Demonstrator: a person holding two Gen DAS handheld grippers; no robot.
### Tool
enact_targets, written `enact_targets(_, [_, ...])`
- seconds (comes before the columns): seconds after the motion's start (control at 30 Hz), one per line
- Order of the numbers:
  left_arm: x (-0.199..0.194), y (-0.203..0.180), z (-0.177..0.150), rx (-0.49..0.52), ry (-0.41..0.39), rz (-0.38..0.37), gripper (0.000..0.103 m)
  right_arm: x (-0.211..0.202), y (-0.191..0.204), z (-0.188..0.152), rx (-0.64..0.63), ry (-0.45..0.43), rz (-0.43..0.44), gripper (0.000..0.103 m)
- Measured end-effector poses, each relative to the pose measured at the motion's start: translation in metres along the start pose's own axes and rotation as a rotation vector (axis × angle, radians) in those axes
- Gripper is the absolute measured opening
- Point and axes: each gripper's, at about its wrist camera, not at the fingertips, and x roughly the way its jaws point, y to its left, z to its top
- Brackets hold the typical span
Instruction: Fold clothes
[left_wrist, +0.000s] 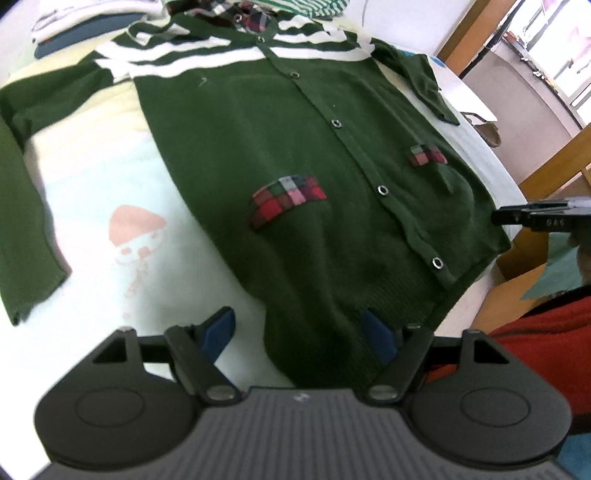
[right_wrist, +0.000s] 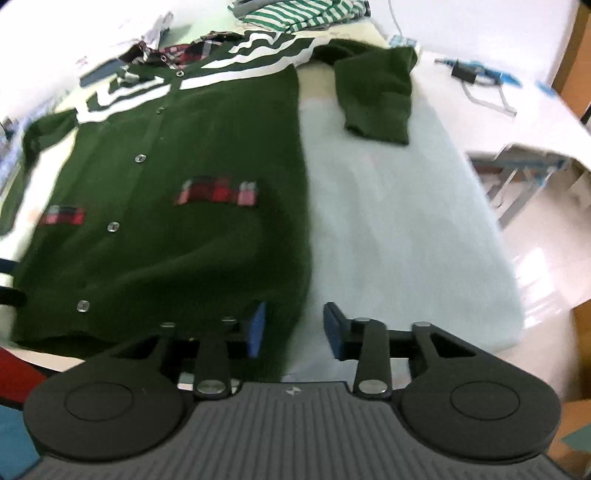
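A dark green button-up cardigan (left_wrist: 295, 155) with white stripes at the shoulders and plaid pocket flaps lies face up on a pale cloth-covered table (left_wrist: 110, 192). My left gripper (left_wrist: 301, 332) is open, its blue pads straddling the cardigan's lower left hem corner. My right gripper (right_wrist: 293, 328) is open, its pads straddling the lower right hem corner of the cardigan (right_wrist: 184, 166). The right sleeve (right_wrist: 376, 92) lies folded beside the body; the left sleeve (left_wrist: 22, 206) stretches out along the table. The right gripper's tip (left_wrist: 535, 218) shows at the edge of the left wrist view.
Other clothes lie at the table's far end, among them a green-and-white striped garment (right_wrist: 295, 14) and a plaid one (right_wrist: 181, 51). Cables and a small device (right_wrist: 469, 72) lie at the far right. The table edge drops to the floor on the right (right_wrist: 535, 258).
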Motion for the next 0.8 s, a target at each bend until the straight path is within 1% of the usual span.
enact_targets(0.03, [0.0, -0.002, 0.001, 0.011, -0.002, 0.013, 0.058, 0.001, 0.002, -0.001, -0.013, 0.003, 0.002, 0.016])
enact_targets(0.07, [0.0, -0.004, 0.001, 0.019, -0.004, 0.025, 0.056, 0.002, 0.005, -0.002, -0.026, 0.005, 0.005, 0.013])
enact_targets(0.1, [0.0, -0.004, 0.001, 0.022, -0.004, 0.035, 0.052, 0.001, 0.003, -0.002, -0.029, 0.013, 0.002, 0.006])
enact_targets(0.13, [-0.001, -0.004, 0.001, 0.021, -0.005, 0.045, 0.047, 0.0, -0.001, -0.002, -0.029, 0.024, -0.004, 0.004])
enact_targets(0.17, [-0.001, -0.005, 0.0, 0.022, -0.004, 0.056, 0.045, -0.001, -0.005, -0.002, -0.028, 0.035, -0.009, 0.004])
enact_targets(0.23, [-0.003, -0.006, 0.0, 0.018, 0.004, 0.081, 0.034, -0.003, -0.016, -0.002, -0.019, 0.055, -0.002, 0.004])
enact_targets(0.27, [-0.003, -0.007, 0.0, 0.012, 0.011, 0.088, 0.031, -0.003, -0.018, -0.001, -0.025, 0.065, 0.0, 0.003])
enact_targets(0.3, [-0.004, -0.007, -0.001, 0.003, 0.017, 0.086, 0.026, -0.003, -0.018, 0.0, -0.035, 0.075, -0.001, 0.003])
enact_targets(0.4, [-0.005, -0.005, -0.001, -0.038, 0.026, 0.084, 0.026, -0.002, -0.014, 0.007, -0.113, 0.111, 0.009, 0.005])
enact_targets(0.43, [-0.006, -0.003, 0.0, -0.065, 0.025, 0.078, 0.025, -0.005, -0.016, 0.014, -0.111, 0.099, 0.009, 0.009])
enact_targets(0.47, [-0.009, -0.001, 0.002, -0.096, 0.01, 0.069, 0.025, -0.009, -0.018, 0.022, -0.102, 0.08, 0.011, 0.009])
enact_targets(0.53, [-0.013, 0.001, 0.005, -0.152, -0.024, 0.055, 0.025, -0.018, -0.02, 0.041, -0.096, 0.004, 0.029, 0.018])
enact_targets(0.57, [-0.013, 0.002, 0.008, -0.176, -0.034, 0.05, 0.025, -0.02, -0.02, 0.051, -0.101, -0.04, 0.047, 0.02])
enact_targets(0.67, [-0.004, -0.005, 0.015, -0.193, -0.032, 0.096, 0.025, -0.004, -0.012, 0.073, -0.14, -0.052, 0.105, 0.02])
enact_targets(0.73, [0.002, -0.007, 0.016, -0.212, -0.022, 0.135, 0.021, 0.011, -0.007, 0.079, -0.169, -0.045, 0.131, 0.019])
enact_targets(0.8, [0.002, -0.008, 0.014, -0.242, -0.023, 0.152, 0.021, 0.022, -0.006, 0.083, -0.176, -0.023, 0.152, 0.019])
